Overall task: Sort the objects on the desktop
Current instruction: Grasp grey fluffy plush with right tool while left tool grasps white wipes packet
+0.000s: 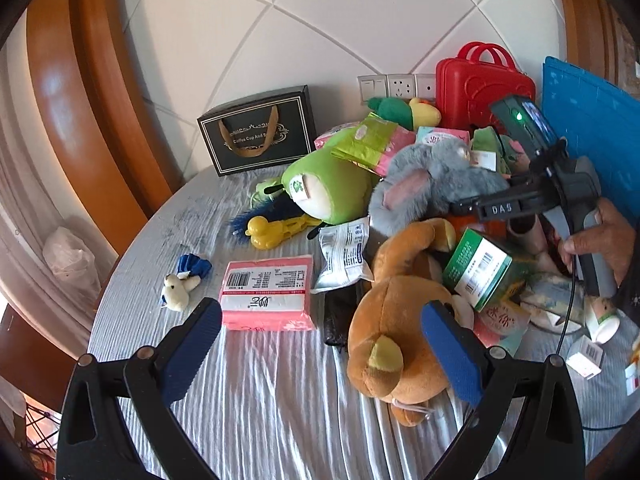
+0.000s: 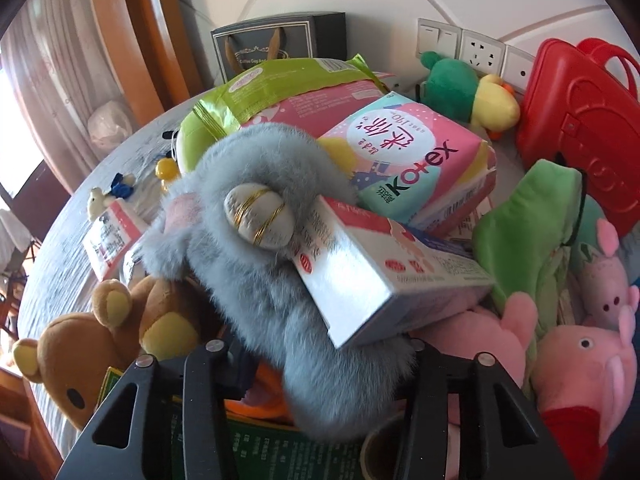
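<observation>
Right tongs [image 2: 316, 364] clamp the grey plush mouse [image 2: 256, 264], left tongs [image 1: 320, 344] wide; the silver carton [image 2: 372, 280] resting on it could topple when lifted.

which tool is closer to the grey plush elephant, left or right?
Right. The right tool is down against the grey plush elephant, whose fur fills the space between its arms. The left tool hangs open nearer the camera, over the cloth, beside the brown bear.

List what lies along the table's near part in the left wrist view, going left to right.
Small white bear → pink pack → brown bear → green box.
</observation>
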`<state>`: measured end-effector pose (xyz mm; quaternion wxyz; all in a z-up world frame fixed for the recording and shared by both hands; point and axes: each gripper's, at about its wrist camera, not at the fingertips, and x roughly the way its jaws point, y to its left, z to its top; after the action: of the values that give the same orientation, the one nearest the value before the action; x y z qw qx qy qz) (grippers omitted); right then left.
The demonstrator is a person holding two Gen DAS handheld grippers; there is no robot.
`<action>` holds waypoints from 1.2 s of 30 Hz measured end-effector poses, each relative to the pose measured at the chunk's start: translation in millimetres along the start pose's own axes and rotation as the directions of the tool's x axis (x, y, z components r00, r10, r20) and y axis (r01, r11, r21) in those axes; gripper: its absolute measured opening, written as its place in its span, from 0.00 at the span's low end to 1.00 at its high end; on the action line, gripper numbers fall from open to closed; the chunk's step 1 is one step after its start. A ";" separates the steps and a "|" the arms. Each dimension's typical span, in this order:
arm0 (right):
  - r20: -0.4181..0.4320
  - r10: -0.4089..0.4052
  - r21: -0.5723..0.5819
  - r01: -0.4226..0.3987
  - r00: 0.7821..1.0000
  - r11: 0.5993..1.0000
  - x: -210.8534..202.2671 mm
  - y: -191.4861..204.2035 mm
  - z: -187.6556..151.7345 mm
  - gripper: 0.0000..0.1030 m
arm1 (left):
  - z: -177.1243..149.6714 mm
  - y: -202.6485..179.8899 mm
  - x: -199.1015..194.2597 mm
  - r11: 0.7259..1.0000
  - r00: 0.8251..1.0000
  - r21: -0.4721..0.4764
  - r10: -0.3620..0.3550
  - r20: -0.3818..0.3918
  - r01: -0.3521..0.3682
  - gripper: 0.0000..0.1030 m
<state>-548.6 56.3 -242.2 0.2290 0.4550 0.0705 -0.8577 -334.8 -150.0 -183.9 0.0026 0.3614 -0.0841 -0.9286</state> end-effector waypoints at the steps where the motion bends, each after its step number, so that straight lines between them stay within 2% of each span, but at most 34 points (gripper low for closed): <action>1: 0.004 0.005 0.004 -0.005 1.000 1.000 -1.9 0.4 0.3 0.35 | -2.1 0.6 0.0 1.000 1.000 0.006 0.001 0.000 -0.001 0.98; 2: 0.010 0.009 0.008 -0.009 1.000 1.000 -4.3 1.4 0.9 0.33 | -2.6 1.6 0.8 1.000 1.000 0.009 0.001 0.002 -0.001 0.98; 4: 0.011 0.023 0.007 -0.023 1.000 1.000 -6.7 4.4 2.7 0.21 | -0.1 4.2 0.5 1.000 1.000 -0.004 -0.022 0.019 0.022 0.98; 6: 0.008 0.036 -0.003 -0.036 0.999 0.999 -7.3 10.1 4.1 0.19 | 4.2 3.0 0.9 0.998 0.998 -0.020 -0.051 0.028 0.052 0.98; 8: 0.010 0.033 -0.017 -0.032 0.999 0.999 -9.1 14.7 3.3 0.19 | 7.9 -4.1 1.9 0.992 0.992 -0.028 -0.120 0.036 0.121 0.98; 9: 0.011 0.033 -0.019 -0.033 0.999 0.999 -10.3 15.8 2.4 0.19 | 9.4 -13.6 2.7 0.988 0.987 -0.004 -0.154 0.040 0.154 0.98; 12: 0.012 0.032 -0.007 -0.032 0.999 0.999 -13.2 11.9 1.9 0.18 | 12.4 -40.8 5.6 0.983 0.987 0.111 -0.151 0.050 0.145 0.98; 15: 0.016 0.038 0.008 -0.038 0.999 0.999 -15.2 8.0 1.3 0.18 | 18.1 -49.3 10.9 0.974 0.983 0.150 -0.178 0.052 0.169 0.98; 20: -0.008 0.044 0.009 -0.044 0.999 0.999 -8.2 7.8 0.6 0.19 | 49.8 -19.3 31.8 0.971 0.977 0.138 -0.207 0.057 0.197 0.98; 22: -0.013 0.042 0.013 -0.042 0.999 0.999 -6.3 7.5 1.0 0.21 | 64.6 -3.1 48.2 0.975 0.980 0.137 -0.186 0.067 0.176 0.98; 25: -0.015 0.054 0.035 -0.053 0.998 0.998 -3.9 5.0 1.1 0.22 | 76.8 9.1 91.9 0.974 0.983 0.135 -0.184 0.013 0.180 0.98; 28: -0.019 0.064 0.049 -0.063 0.998 0.997 -2.3 3.3 2.0 0.23 | 75.0 13.6 138.5 0.963 0.968 0.098 -0.244 -0.065 0.249 0.95; 30: -0.024 0.071 0.055 -0.069 0.997 0.996 -1.6 2.5 3.1 0.24 | 69.0 12.6 160.9 0.952 0.950 0.066 -0.291 -0.111 0.300 0.83; 33: -0.025 0.081 0.071 -0.079 0.996 0.994 -1.0 0.3 4.0 0.26 | 60.5 7.3 189.2 0.938 0.930 0.062 -0.325 -0.171 0.340 0.78; 35: -0.024 0.092 0.087 -0.090 0.995 0.992 -1.2 -1.8 3.2 0.27 | 57.6 11.0 199.9 0.914 0.899 0.022 -0.393 -0.192 0.405 0.73; 36: -0.024 0.098 0.093 -0.095 0.995 0.991 -1.4 -2.4 2.8 0.28 | 57.5 12.7 204.8 0.911 0.894 0.020 -0.399 -0.204 0.412 0.72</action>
<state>-551.1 57.9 -239.6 0.2481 0.4801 0.0123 -0.8413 -525.4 -167.0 -277.6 -0.1941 0.4603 -0.0351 -0.8656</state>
